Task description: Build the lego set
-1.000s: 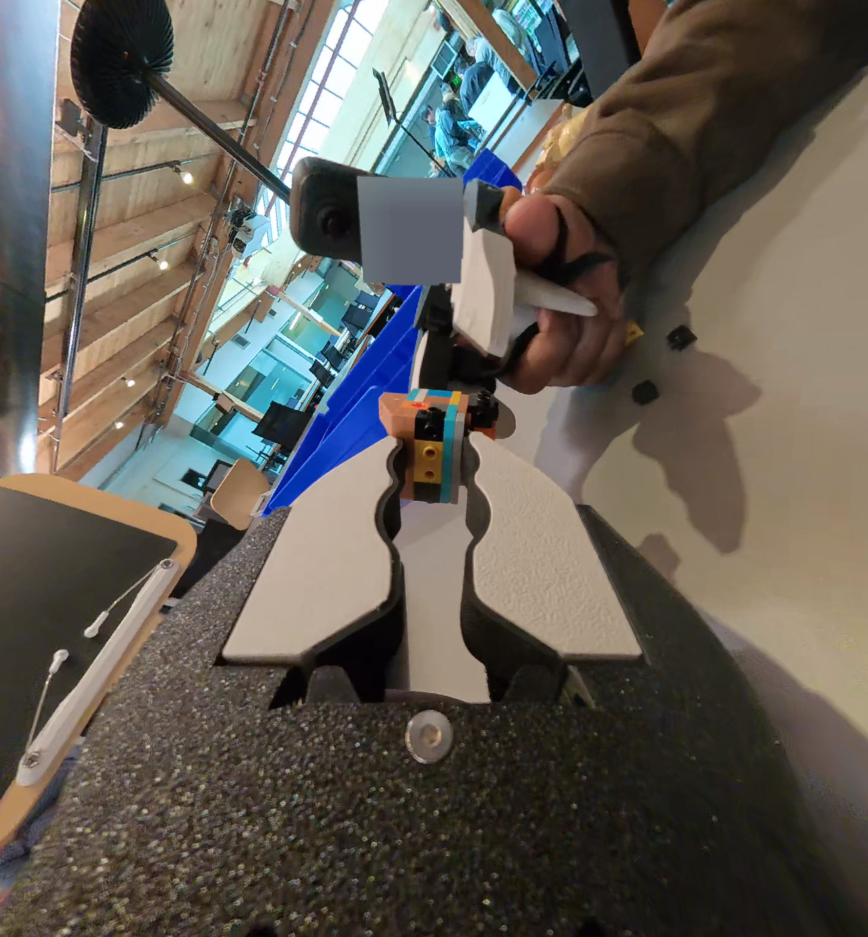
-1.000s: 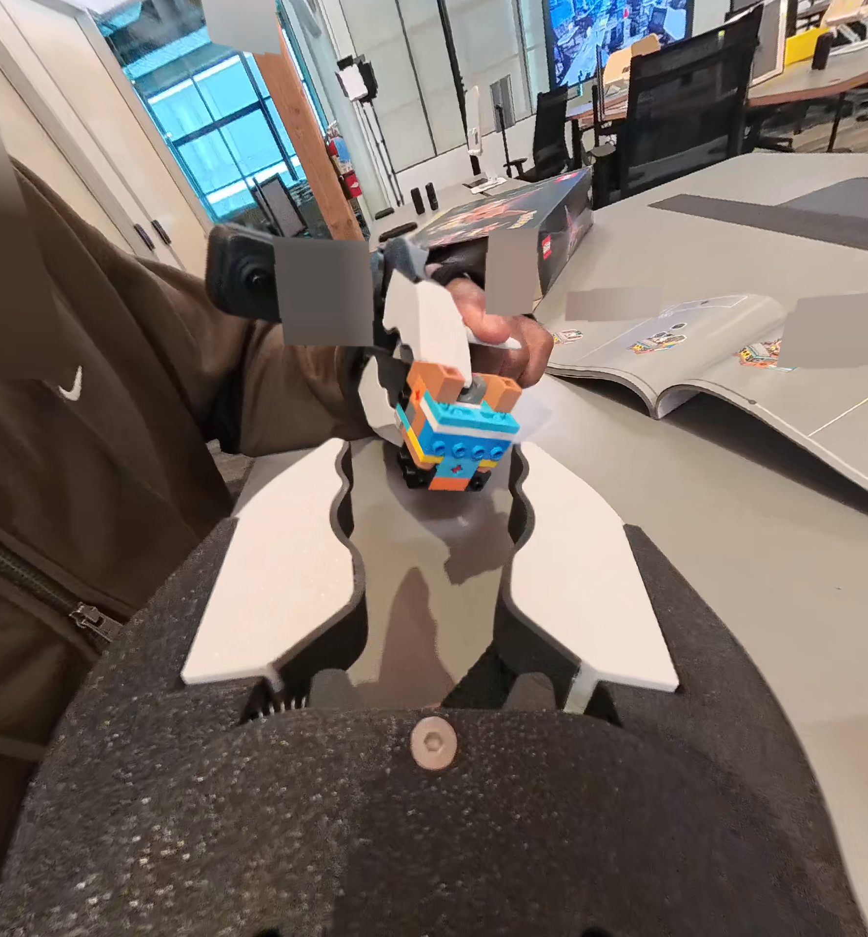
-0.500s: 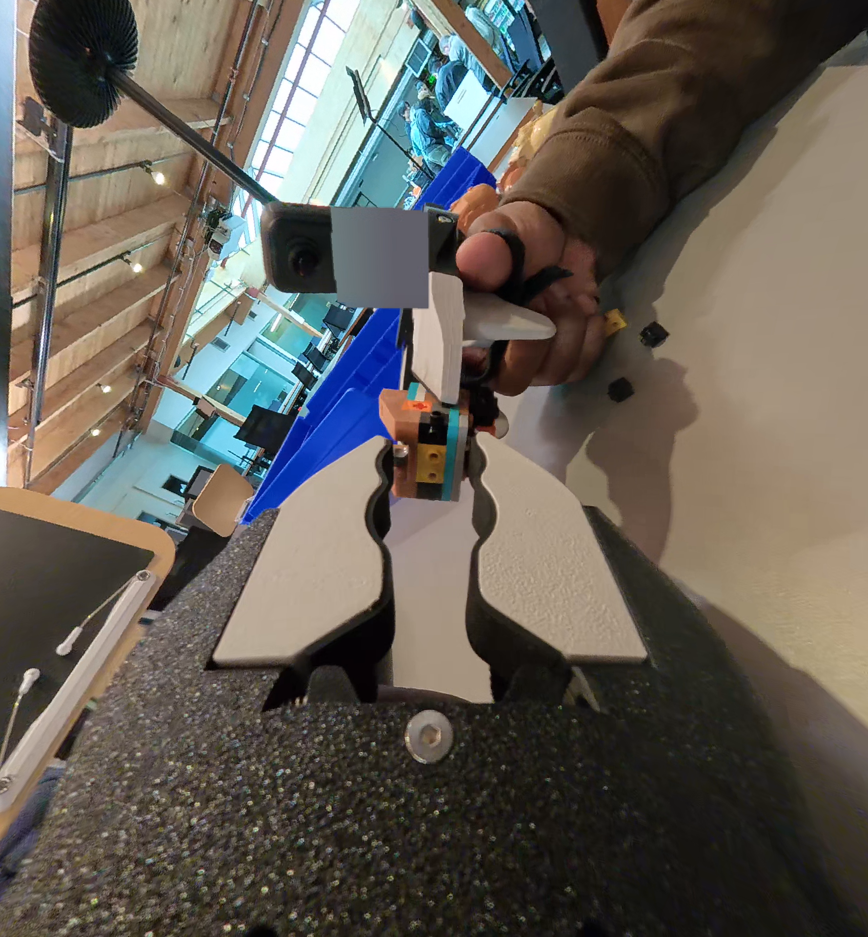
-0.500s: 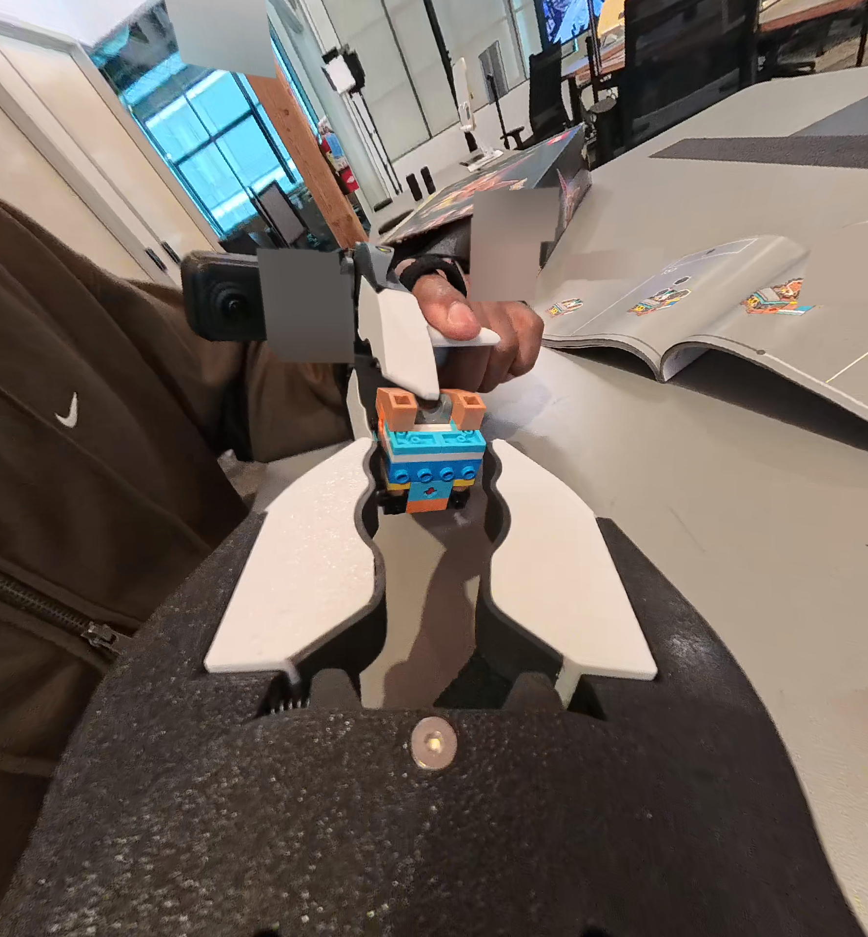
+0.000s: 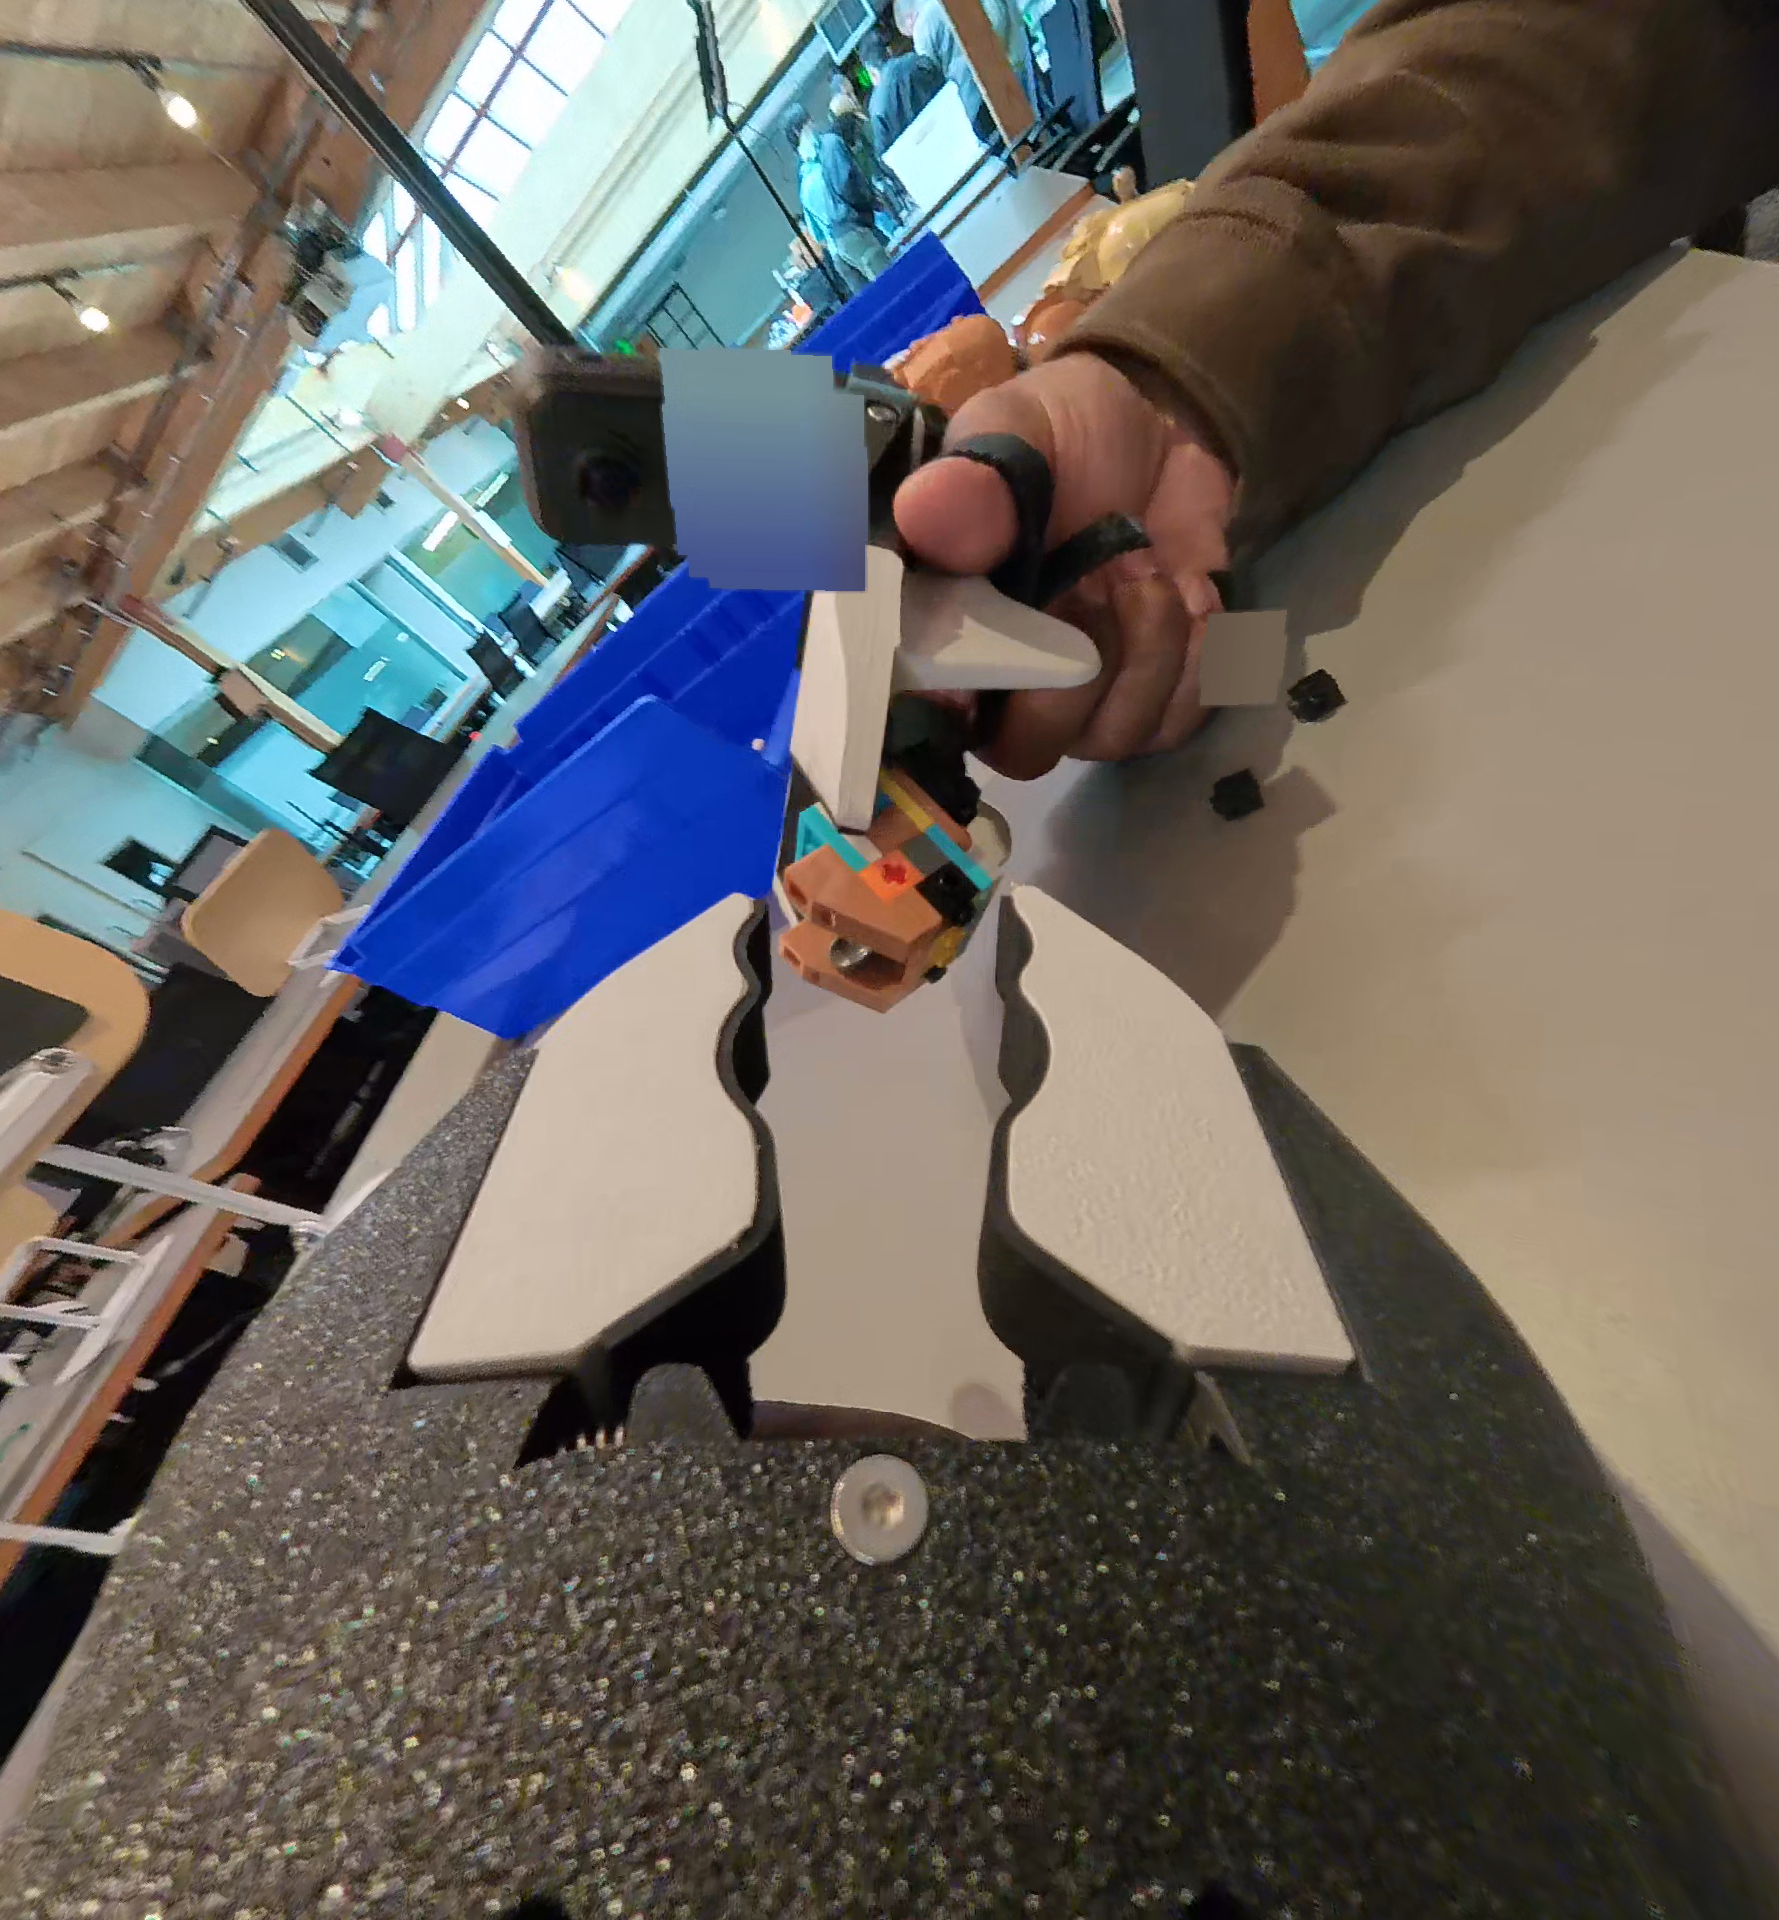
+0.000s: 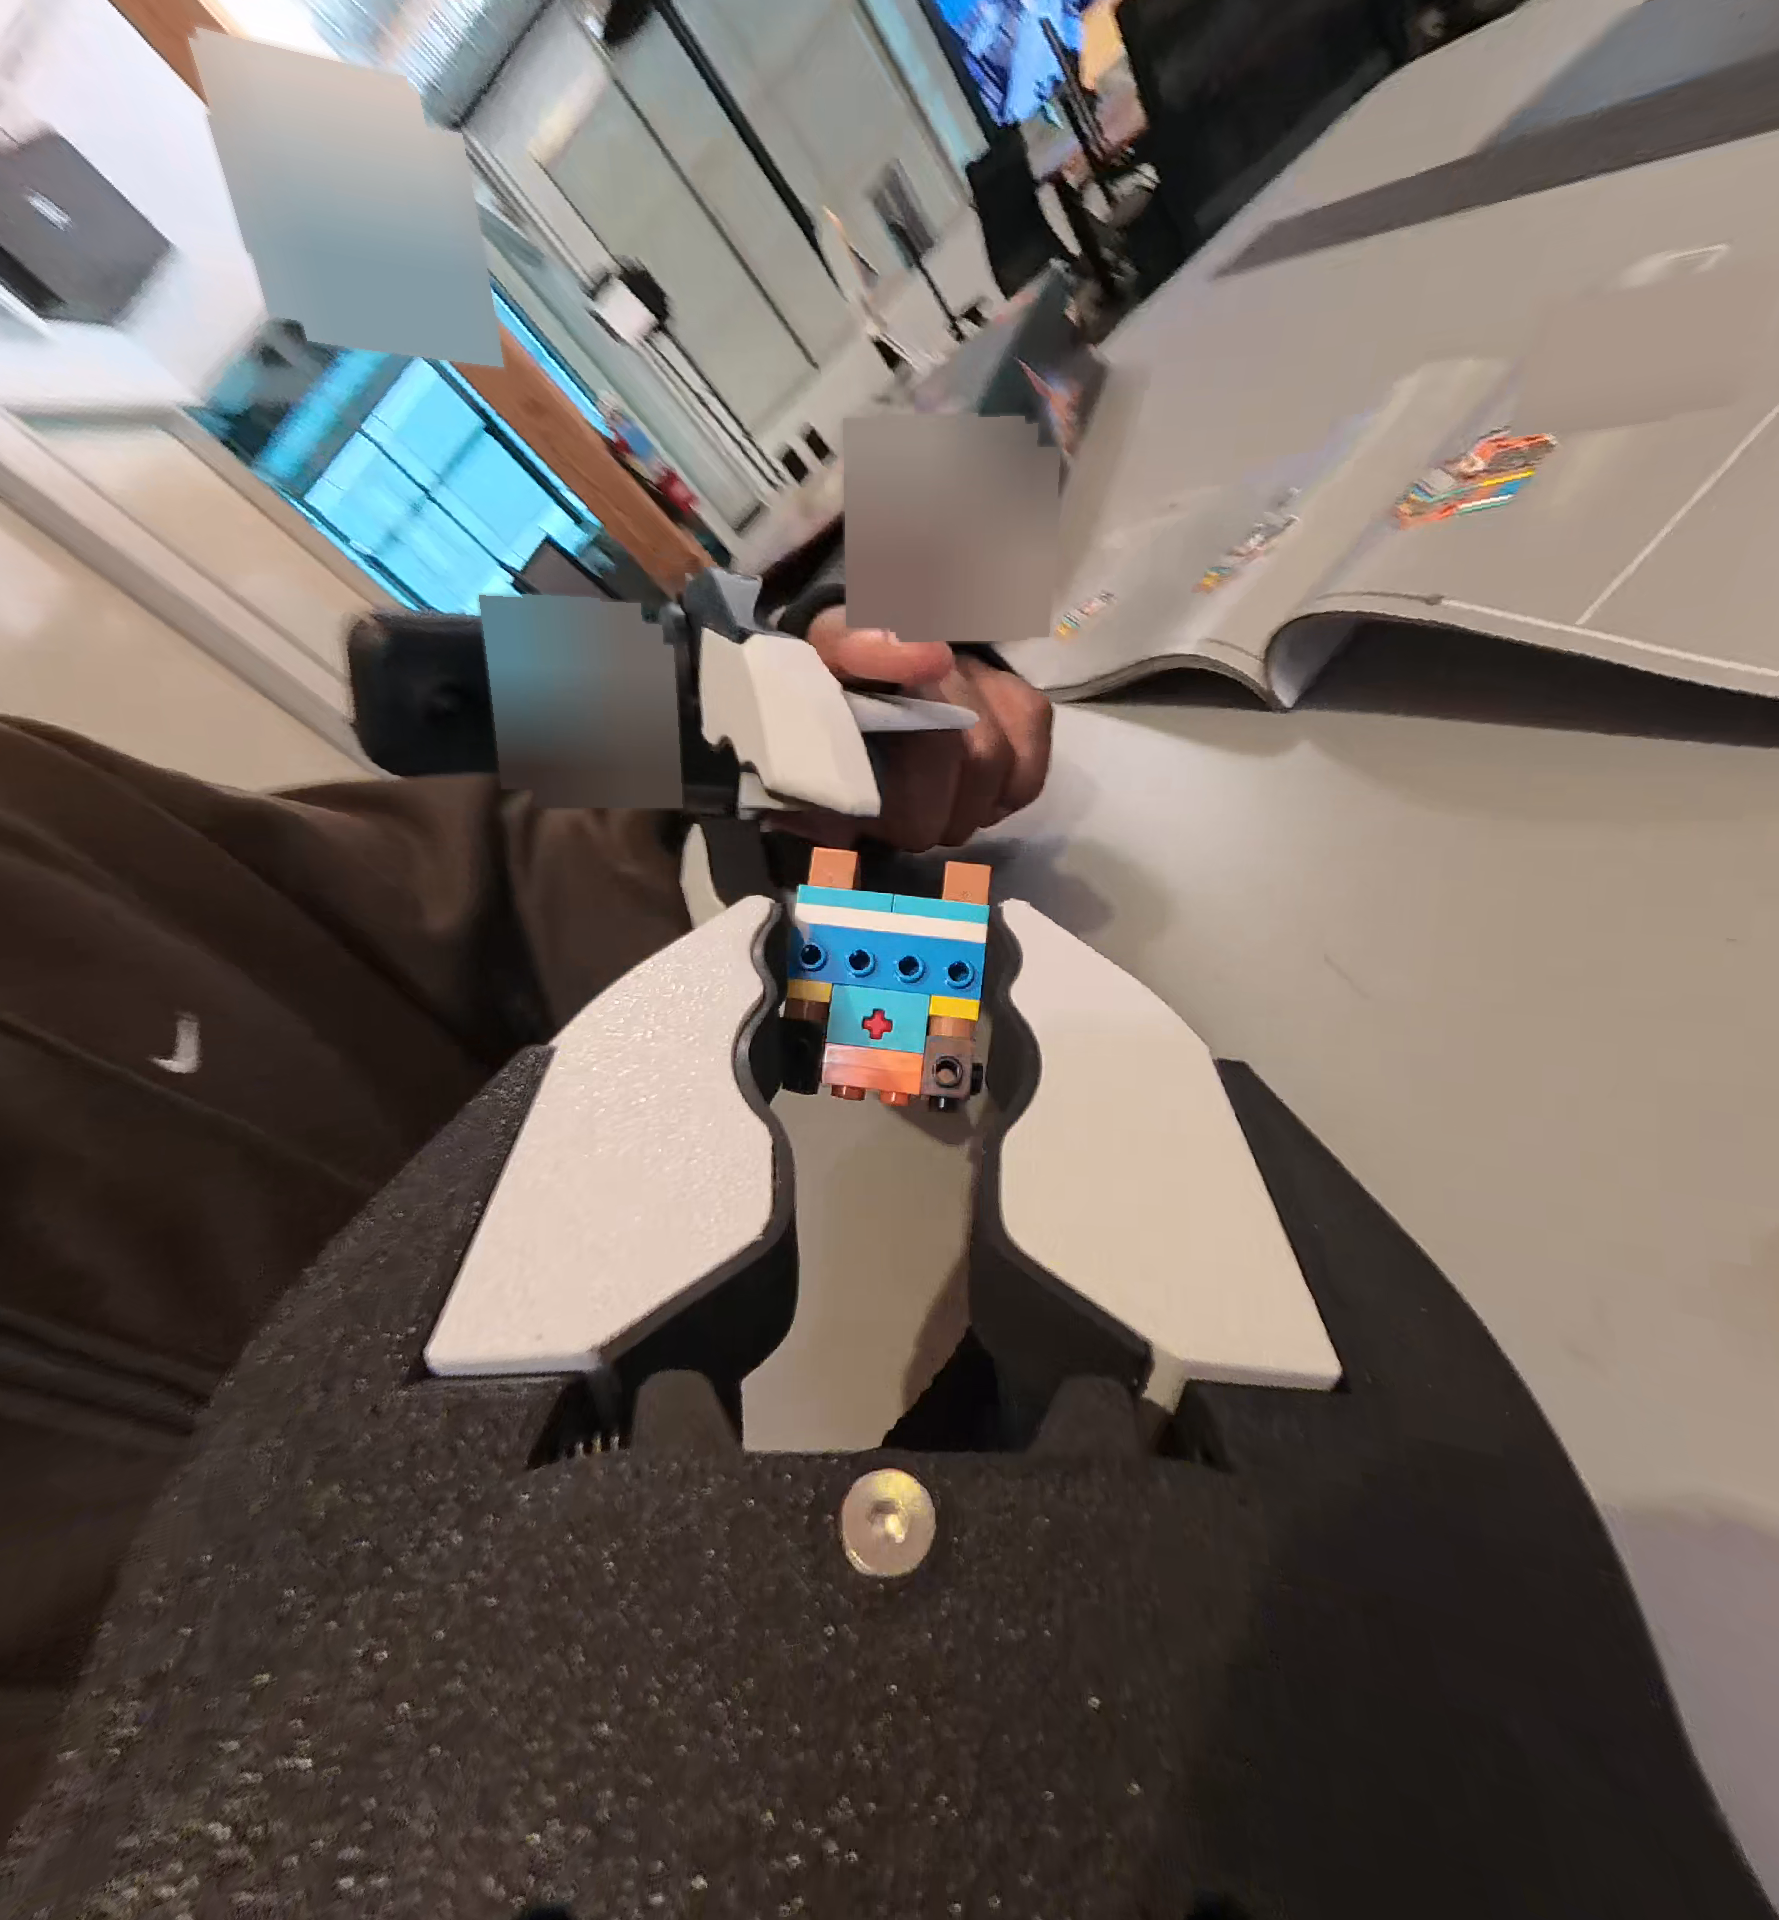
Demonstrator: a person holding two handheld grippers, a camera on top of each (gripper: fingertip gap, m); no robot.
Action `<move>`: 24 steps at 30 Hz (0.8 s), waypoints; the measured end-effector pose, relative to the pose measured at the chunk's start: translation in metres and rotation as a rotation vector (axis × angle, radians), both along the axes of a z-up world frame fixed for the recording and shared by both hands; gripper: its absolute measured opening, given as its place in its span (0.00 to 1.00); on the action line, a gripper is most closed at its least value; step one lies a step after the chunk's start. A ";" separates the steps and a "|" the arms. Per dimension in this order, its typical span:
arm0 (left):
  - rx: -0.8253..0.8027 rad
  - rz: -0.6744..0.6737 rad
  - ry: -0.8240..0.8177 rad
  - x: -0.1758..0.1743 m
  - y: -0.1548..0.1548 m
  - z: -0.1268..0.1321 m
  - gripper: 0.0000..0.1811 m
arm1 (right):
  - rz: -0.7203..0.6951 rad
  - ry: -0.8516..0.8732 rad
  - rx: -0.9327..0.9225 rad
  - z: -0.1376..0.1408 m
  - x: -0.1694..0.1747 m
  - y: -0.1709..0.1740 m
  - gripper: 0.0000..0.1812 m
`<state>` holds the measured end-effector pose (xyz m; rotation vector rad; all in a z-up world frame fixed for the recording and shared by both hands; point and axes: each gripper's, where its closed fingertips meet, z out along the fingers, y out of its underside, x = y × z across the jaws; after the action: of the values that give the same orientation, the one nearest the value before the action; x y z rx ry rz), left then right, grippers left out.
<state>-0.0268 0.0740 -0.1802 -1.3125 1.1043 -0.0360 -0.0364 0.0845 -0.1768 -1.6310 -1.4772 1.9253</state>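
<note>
Half-built lego model pinched in the right gripper, left gripper standing open beside it

The right gripper [image 6: 887,1003] has its fingers closed on the flanks of the lego model [image 6: 885,992] above the bench [image 6: 1384,987] — light, rigid, slick plastic, likely to split at a seam if twisted, so flat side walls suit best. The left gripper [image 5: 880,961] is parted and holds nothing; beyond lie loose black pieces [image 5: 1236,797] and an open booklet [image 6: 1487,582].
</note>
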 end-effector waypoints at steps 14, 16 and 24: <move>-0.101 0.200 0.026 -0.003 0.031 -0.023 0.31 | -0.205 -0.210 -0.351 -0.014 -0.007 0.030 0.20; -0.108 0.224 -0.001 -0.004 0.035 -0.022 0.31 | -0.215 -0.206 -0.376 -0.013 -0.008 0.031 0.20; -0.144 0.249 -0.072 -0.004 0.037 -0.016 0.26 | -0.167 -0.202 -0.409 -0.012 -0.010 0.022 0.20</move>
<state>-0.0312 0.1105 -0.1962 -1.5582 0.8842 0.0226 -0.0462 0.1064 -0.1890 -2.1003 -1.0071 2.1170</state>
